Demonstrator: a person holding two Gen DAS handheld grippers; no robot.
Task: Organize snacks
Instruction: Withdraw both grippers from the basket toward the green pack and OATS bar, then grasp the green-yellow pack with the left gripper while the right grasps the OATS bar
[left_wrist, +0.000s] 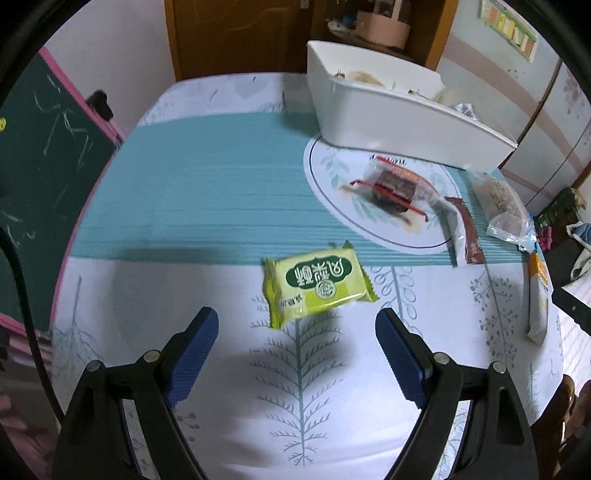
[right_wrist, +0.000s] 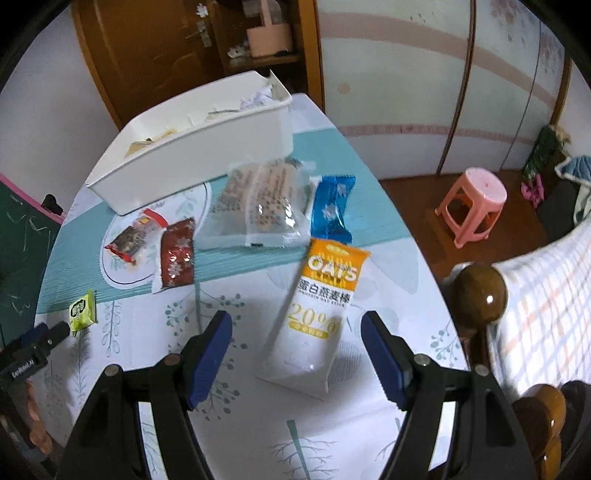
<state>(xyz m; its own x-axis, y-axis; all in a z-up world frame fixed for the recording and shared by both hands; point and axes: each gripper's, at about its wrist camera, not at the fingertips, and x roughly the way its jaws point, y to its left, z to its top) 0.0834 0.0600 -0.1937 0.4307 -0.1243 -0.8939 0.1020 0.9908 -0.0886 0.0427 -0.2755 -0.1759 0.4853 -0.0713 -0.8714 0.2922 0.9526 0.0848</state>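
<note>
A green snack packet lies on the tablecloth just ahead of my open left gripper; it also shows far left in the right wrist view. An orange-and-white OATS bar lies between the fingers of my open right gripper; it also shows at the right edge of the left wrist view. A white bin with some snacks inside stands at the back. Before it lie a clear-wrapped dark cake, a brown packet, clear bread packs and a blue packet.
The round table has a teal and white cloth. A chalkboard stands left. A pink stool and a wooden chair post are to the right, off the table. My left gripper shows at the left edge of the right wrist view.
</note>
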